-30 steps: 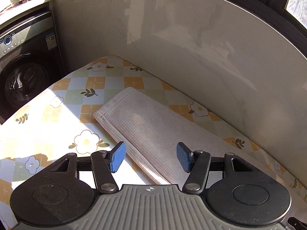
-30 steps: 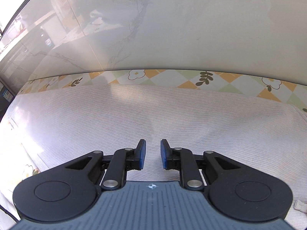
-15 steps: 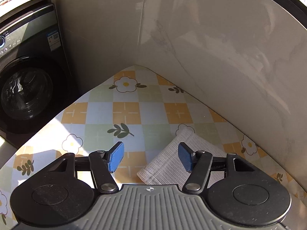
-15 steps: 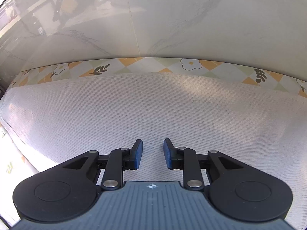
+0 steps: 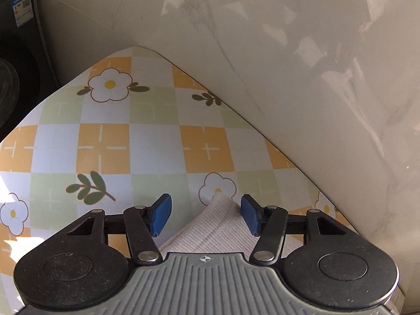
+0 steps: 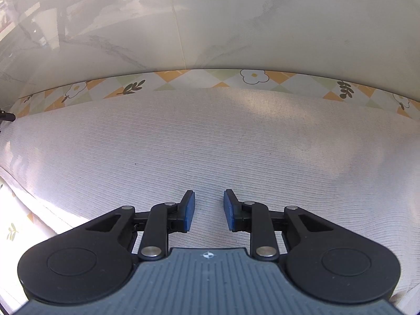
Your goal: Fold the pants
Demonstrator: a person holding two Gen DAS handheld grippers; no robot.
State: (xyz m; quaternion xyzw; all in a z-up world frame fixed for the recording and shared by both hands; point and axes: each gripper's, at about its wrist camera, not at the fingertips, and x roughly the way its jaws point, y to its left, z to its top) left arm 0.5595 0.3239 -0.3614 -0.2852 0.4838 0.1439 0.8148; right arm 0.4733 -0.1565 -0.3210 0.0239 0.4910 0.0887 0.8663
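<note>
The pants [image 6: 210, 141] are pale, ribbed and lie flat along the table by the wall, filling the right wrist view. My right gripper [image 6: 209, 209] hovers over their middle, its blue pads a small gap apart and empty. In the left wrist view only a corner of the pants' end [image 5: 218, 225] shows, lying between the blue pads of my left gripper [image 5: 206, 215]. The left gripper is wide open, low over that corner and holds nothing.
The table [image 5: 105, 141] wears a checked cloth with flowers and leaves. A glossy marble wall [image 5: 302, 65] runs close along the far side and right. A dark washing machine [image 5: 15, 39] stands past the table's left end.
My left gripper has moved along the pants to their end and dropped lower, so only the corner shows now. My right gripper slid sideways over the pants and its pads opened slightly.
</note>
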